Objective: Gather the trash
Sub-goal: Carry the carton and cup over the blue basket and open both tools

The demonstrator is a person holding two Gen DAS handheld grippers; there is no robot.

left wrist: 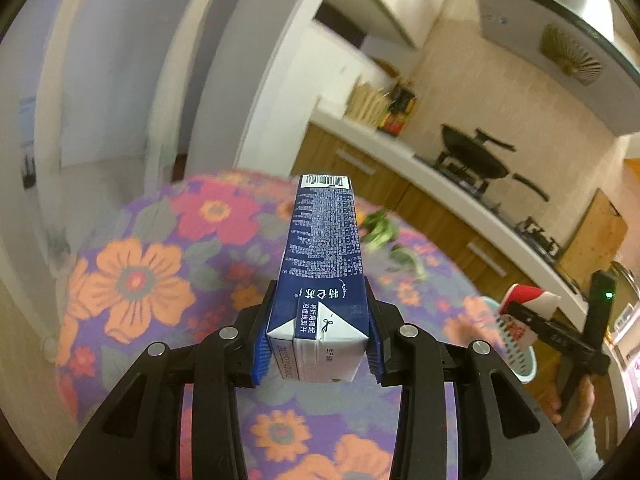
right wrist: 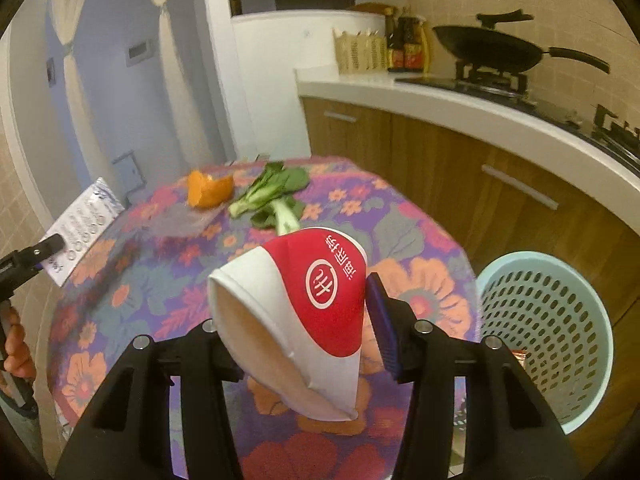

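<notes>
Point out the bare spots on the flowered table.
Bare cloth on the table lies near its front edge, between the clear wrapper and the basket. The far end is crowded: orange peel, greens.

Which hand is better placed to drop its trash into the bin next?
Probably the right. The right gripper holds the paper cup with the blue basket just beside it; the left gripper holds the milk carton over the table's far side.
</notes>
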